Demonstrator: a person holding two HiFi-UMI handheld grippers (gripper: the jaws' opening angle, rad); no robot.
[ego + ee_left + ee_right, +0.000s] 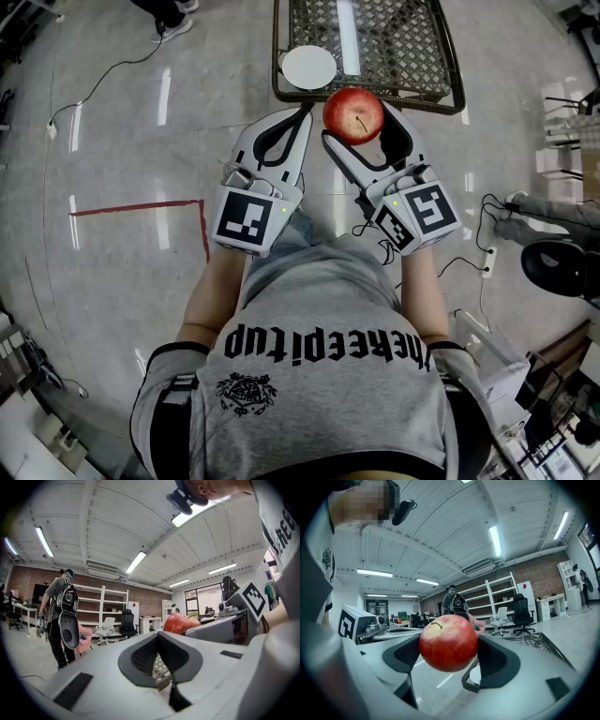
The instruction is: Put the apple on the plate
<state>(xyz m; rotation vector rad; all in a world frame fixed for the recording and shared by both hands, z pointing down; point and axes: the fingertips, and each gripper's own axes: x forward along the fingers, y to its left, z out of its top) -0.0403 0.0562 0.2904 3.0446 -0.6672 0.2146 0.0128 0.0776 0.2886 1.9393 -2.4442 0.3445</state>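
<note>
Apple (353,114): glossy, smooth red skin. Plate (308,67), 12 o'clock: smooth white, slight sheen. Tray (403,37): dark metal wire mesh. Left tongs (292,114), right tongs (361,122): matt grey plastic, black ribbed pads (501,663). Floor (122,141): polished, reflective. Shirt (319,309): grey cloth.

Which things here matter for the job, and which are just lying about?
Job: apple, held in the right claw; white plate on the mesh rack.
Lying about: red floor tape; black office chair.

Beyond apple (353,114): plate (308,67), seemingly in basket (403,37).
</note>
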